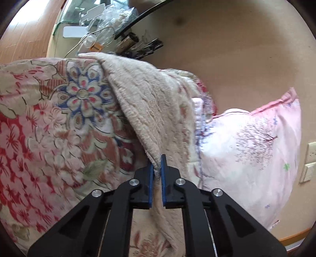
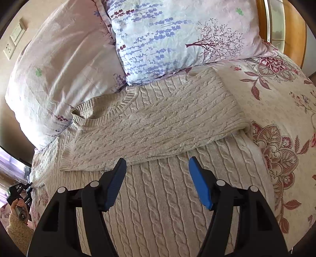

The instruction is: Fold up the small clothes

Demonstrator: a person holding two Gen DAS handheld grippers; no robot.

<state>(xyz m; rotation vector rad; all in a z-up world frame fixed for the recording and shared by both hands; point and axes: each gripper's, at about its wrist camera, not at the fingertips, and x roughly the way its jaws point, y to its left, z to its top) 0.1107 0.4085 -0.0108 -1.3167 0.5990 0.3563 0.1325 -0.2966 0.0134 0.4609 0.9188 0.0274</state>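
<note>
Left gripper [image 1: 157,168]: clenched on the sweater [image 2: 158,126] edge.
Right gripper [image 2: 157,172]: released above it.
Advice: lift evenly, avoid bunching.

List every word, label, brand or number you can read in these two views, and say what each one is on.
No text can be read in either view.
The clutter on the glass shelf, including a white tag-like piece, shows no readable writing: too blurred.
The wall switch and socket plates show no readable marks.
The cream cable-knit sweater, floral bedspread and pillows carry only patterns, no lettering.
</note>
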